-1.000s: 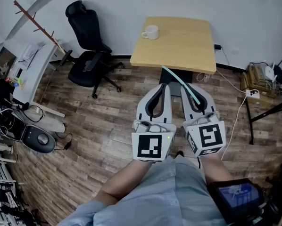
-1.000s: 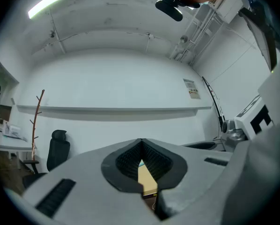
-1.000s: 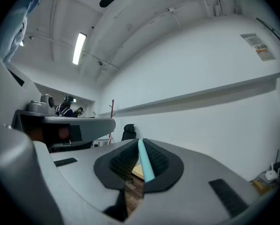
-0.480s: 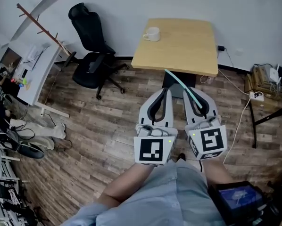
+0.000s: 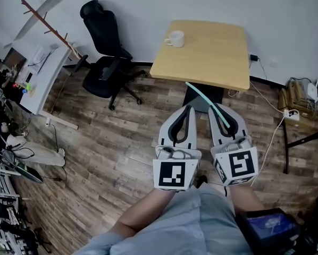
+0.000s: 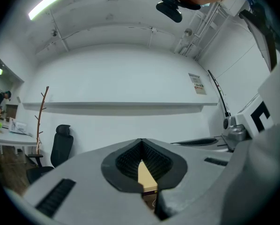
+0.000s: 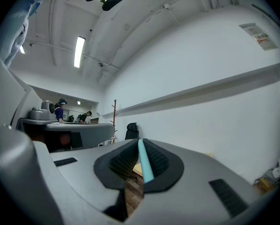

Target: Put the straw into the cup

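Right claw (image 5: 222, 109) pinches a teal straw (image 5: 203, 98); left claw (image 5: 186, 109) is closed and empty. A white cup (image 5: 175, 38) sits on the counter (image 5: 217, 54) ahead.

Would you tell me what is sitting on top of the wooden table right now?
Only a white cup stands on the table, near its far left corner. What is inside the cup cannot be made out from here.
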